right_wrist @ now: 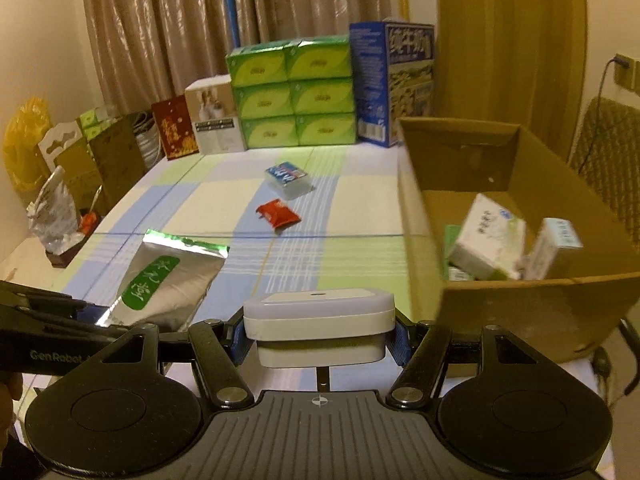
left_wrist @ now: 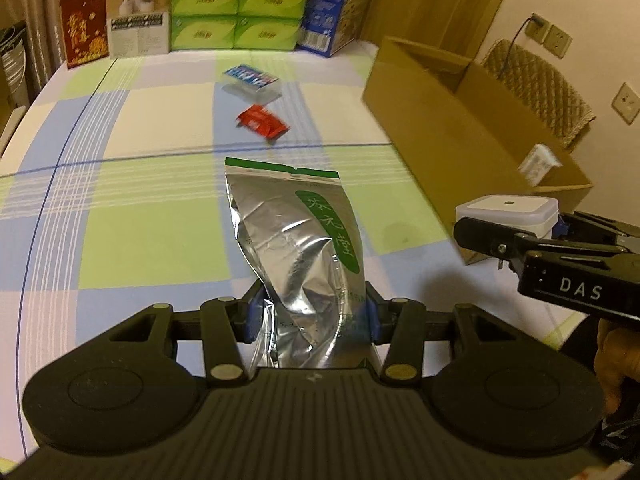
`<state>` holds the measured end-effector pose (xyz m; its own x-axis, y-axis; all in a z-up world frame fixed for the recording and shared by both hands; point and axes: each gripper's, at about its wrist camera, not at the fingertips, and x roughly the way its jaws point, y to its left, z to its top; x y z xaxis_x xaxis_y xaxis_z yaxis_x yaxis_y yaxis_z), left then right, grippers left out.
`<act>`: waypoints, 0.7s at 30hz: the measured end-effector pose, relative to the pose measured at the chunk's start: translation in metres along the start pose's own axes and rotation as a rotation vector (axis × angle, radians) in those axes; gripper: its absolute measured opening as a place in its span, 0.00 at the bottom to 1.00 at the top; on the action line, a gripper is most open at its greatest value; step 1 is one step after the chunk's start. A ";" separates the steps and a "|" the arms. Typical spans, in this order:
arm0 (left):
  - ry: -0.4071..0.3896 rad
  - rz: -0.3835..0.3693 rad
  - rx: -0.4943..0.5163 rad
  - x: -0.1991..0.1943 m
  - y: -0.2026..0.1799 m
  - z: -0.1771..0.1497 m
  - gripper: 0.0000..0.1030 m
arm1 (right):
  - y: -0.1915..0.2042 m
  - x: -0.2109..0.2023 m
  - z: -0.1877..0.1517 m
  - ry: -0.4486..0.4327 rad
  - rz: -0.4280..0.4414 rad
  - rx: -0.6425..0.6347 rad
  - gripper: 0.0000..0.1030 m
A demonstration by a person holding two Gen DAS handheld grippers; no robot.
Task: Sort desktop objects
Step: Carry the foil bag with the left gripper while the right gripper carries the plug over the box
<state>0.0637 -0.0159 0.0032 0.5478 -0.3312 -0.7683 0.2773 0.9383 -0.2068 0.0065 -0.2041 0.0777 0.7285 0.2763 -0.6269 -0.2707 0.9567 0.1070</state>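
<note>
A: Silver foil pouch with a green oval label [left_wrist: 296, 248] sits pinched at its lower end in our left gripper [left_wrist: 310, 316], jaws closed on it, the sealed top sticking out toward twelve o'clock above the checked table [left_wrist: 120, 128].

B: And our right gripper [right_wrist: 320, 336] has its jaws clamped on the white square plastic container with a lid [right_wrist: 320, 320], held level. In the right wrist view the open brown cardboard box [right_wrist: 528, 312] is at two o'clock, close by.

A: What worries us from here?

B: The pouch is limp and slick foil, gripped only near one end. We judge it could sag or slide out if we swing it fast. The container's lid overhangs its base, so the jaws may be holding just the lower part; a knock on the box's near wall could pop it loose.

A: Both grippers are near each other, too. Crowding the box together could make them collide.

B: What's in the box already?

A: A white tissue pack [right_wrist: 488, 240], a pale upright carton [right_wrist: 556, 252] beside it, and something green underneath that we can't make out.

B: Left on the table: a red sachet [right_wrist: 278, 213] and a clear box with a blue label [right_wrist: 287, 178], both toward twelve o'clock.
</note>
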 end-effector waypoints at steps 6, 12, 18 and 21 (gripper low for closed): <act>-0.035 -0.017 0.019 -0.019 -0.034 0.005 0.41 | -0.014 -0.027 0.000 -0.029 -0.011 0.015 0.60; -0.051 -0.039 0.034 -0.030 -0.062 0.008 0.41 | -0.029 -0.049 0.003 -0.062 -0.031 0.034 0.60; -0.063 -0.055 0.050 -0.037 -0.083 0.010 0.41 | -0.049 -0.067 0.006 -0.090 -0.061 0.052 0.60; -0.074 -0.082 0.035 -0.041 -0.090 0.012 0.41 | -0.062 -0.074 0.007 -0.099 -0.086 0.060 0.60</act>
<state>0.0262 -0.0881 0.0605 0.5788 -0.4141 -0.7025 0.3498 0.9043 -0.2448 -0.0261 -0.2835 0.1225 0.8069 0.1980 -0.5566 -0.1686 0.9802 0.1042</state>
